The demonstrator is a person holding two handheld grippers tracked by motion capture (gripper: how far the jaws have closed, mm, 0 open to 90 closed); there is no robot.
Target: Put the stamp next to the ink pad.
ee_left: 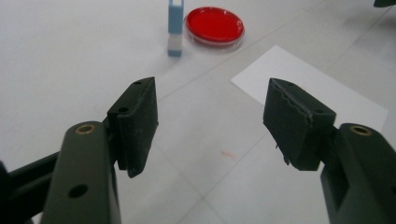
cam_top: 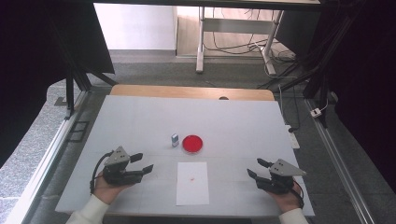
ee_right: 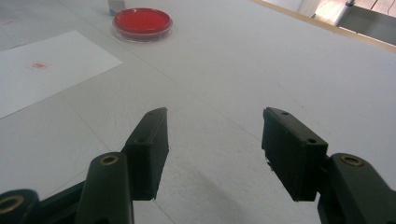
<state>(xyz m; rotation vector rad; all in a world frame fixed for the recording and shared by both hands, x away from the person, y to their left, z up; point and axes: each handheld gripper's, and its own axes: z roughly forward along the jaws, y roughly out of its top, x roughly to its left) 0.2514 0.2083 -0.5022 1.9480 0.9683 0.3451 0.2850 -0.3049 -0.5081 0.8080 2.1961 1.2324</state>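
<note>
A round red dish (cam_top: 192, 143) sits near the middle of the white table, with a small blue-and-white block (cam_top: 175, 139) standing upright just left of it. A white sheet of paper (cam_top: 192, 183) with a faint red mark lies nearer the front edge. My left gripper (cam_top: 142, 163) rests low at the front left, open, nothing between its jaws; it points toward the dish (ee_left: 214, 25) and block (ee_left: 175, 29). My right gripper (cam_top: 258, 168) stands open at the front right with only bare table between its jaws. The dish (ee_right: 142, 22) and paper (ee_right: 44, 67) lie to its far left.
The white table cover (cam_top: 140, 116) ends at a wooden strip (cam_top: 191, 92) along the far edge. Beyond lie grey floor, desk legs (cam_top: 201, 42) and loose cables (cam_top: 280, 79). Dark frames stand at both sides.
</note>
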